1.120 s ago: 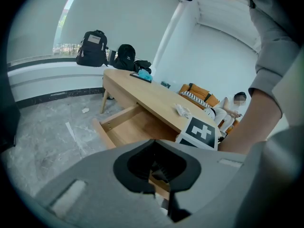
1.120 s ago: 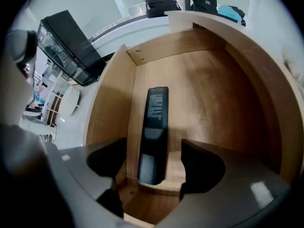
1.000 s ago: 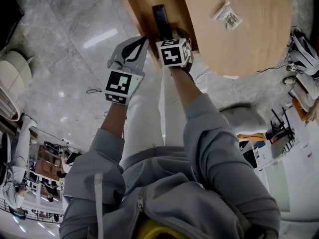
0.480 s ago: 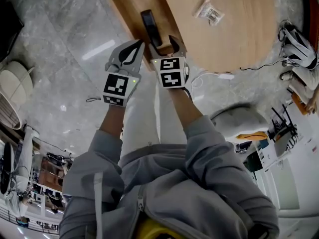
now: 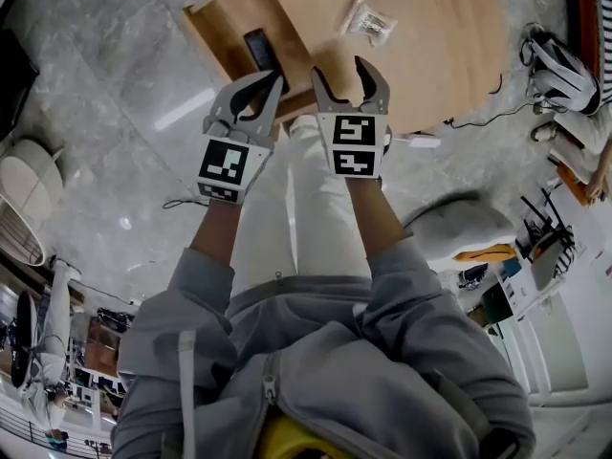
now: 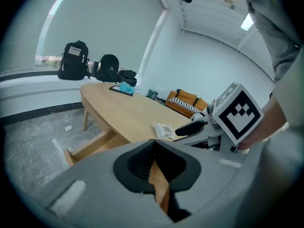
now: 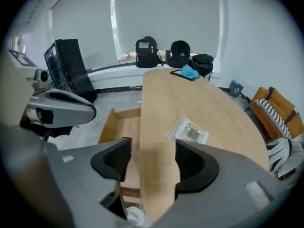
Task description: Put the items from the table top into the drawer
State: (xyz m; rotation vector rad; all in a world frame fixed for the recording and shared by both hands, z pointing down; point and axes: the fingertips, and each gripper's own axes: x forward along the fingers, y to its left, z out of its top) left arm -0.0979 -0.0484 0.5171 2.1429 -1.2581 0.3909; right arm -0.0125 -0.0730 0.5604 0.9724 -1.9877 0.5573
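A clear bag (image 5: 371,25) of small parts lies on the table (image 5: 449,55) near the open drawer (image 5: 228,25), the right gripper (image 5: 341,68) spread, empty, its jaws just narrowing (left gripper (image 5: 275,79) pressed together).

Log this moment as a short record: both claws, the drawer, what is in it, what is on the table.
left claw: shut, nothing between its jaws
right claw: open, empty; jaws have just narrowed a little
drawer: pulled open at the table's side
in drawer: one black item
table: clear plastic bag of small parts, untouched
far end of table: dark flat object with a blue object on top
task status: bag not yet in drawer
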